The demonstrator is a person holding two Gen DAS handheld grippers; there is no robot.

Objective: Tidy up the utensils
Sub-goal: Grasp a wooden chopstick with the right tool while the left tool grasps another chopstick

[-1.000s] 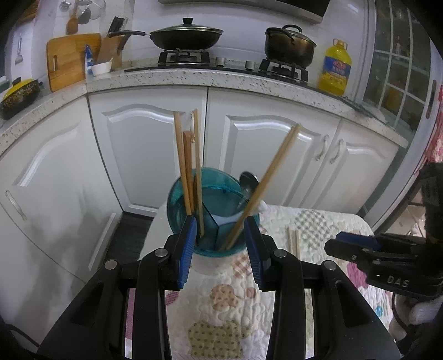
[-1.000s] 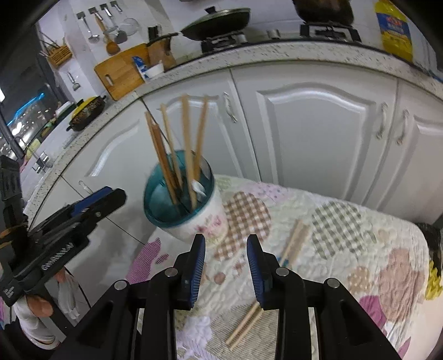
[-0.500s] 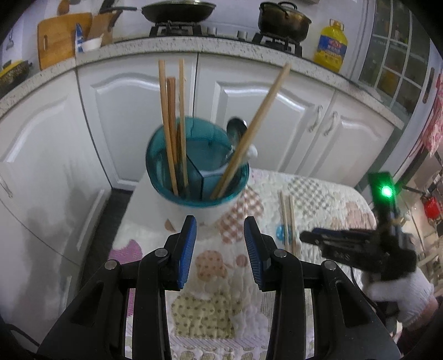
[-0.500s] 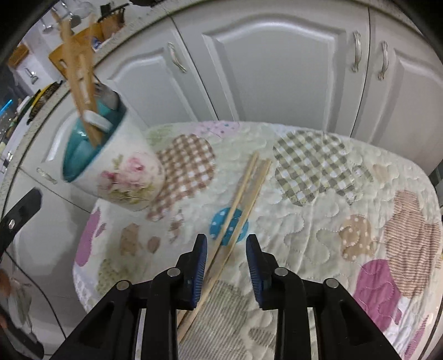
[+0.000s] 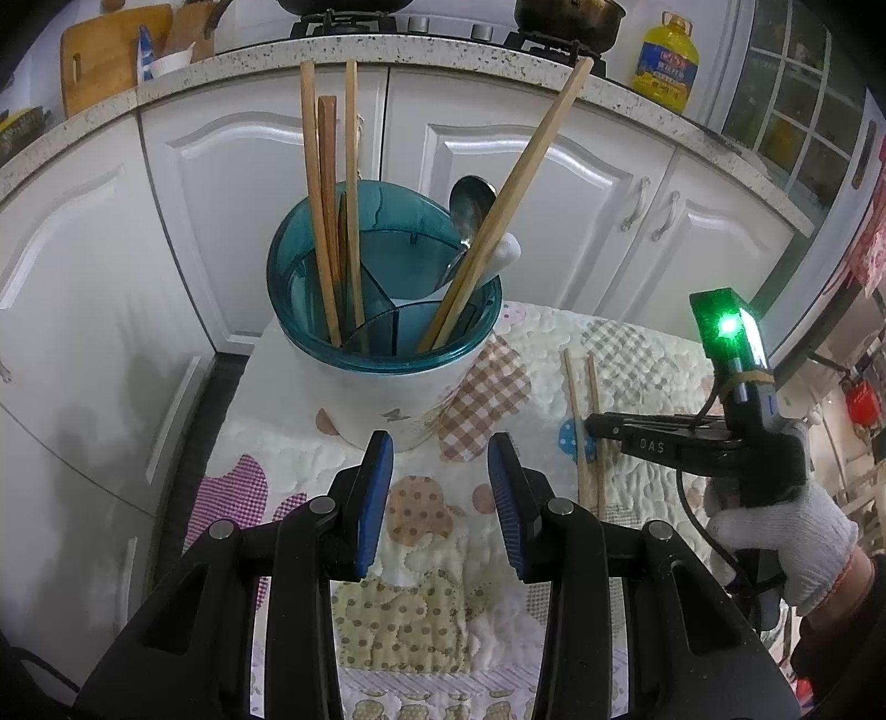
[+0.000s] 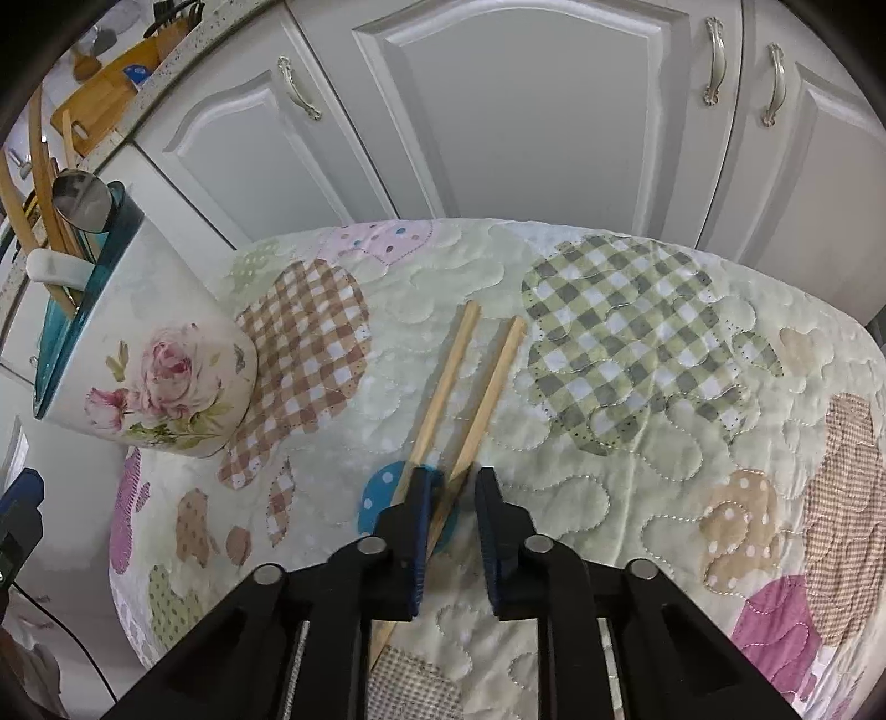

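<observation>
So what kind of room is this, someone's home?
Most likely a home kitchen: a gas stove with pans on a speckled countertop, white cabinets below, and a cooking oil bottle.

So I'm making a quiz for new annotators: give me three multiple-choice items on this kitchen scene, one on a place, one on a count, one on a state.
1. Where do the loose chopsticks lie?
A on the quilted cloth
B on the counter
C in a drawer

2. How many loose chopsticks lie there?
A one
B two
C four

3. How does the utensil holder stand?
A tipped over
B upside down
C upright, with utensils in it

Answers:
1 A: they rest flat on the cloth, in front of the right gripper.
2 B: two sticks lie side by side.
3 C: its blue rim faces up, with chopsticks and a spoon sticking out.
</observation>
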